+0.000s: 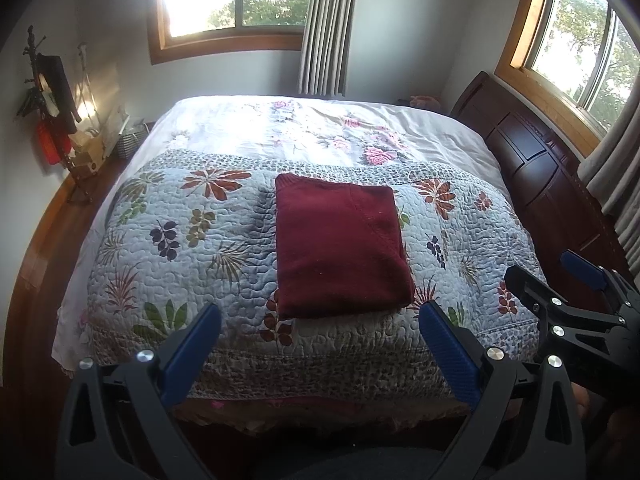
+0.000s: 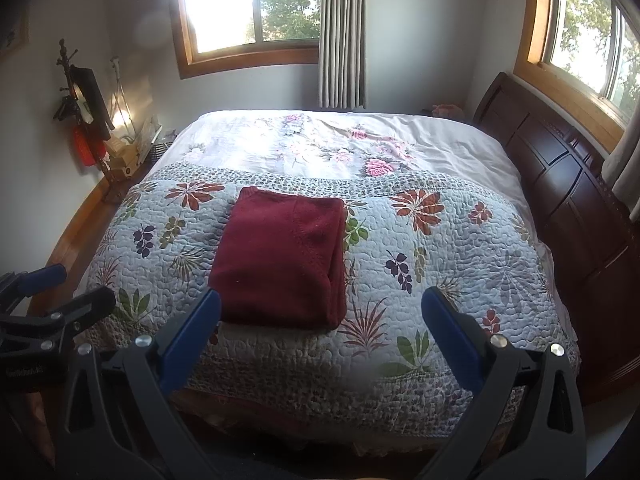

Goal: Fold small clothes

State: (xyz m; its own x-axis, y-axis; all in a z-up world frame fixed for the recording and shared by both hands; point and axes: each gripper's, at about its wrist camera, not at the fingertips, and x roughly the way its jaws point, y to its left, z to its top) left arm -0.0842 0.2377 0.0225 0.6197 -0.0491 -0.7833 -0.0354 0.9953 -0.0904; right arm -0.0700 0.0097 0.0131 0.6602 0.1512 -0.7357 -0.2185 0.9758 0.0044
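Left wrist view, right gripper (image 1: 560, 280) cut off; folded garment (image 1: 340, 248)

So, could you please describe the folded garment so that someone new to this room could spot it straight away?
Start at the bed, which fills the room below two windows. Its near half is covered by a pale quilt printed with leaves and flowers. Lying on that quilt is the folded garment: a neat rectangle, and the only plain dark red thing on the patterned bedding.

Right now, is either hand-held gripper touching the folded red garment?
Apart. In the left wrist view the left hand-held gripper hangs open short of the red garment; the right hand-held gripper is likewise open, holding nothing.
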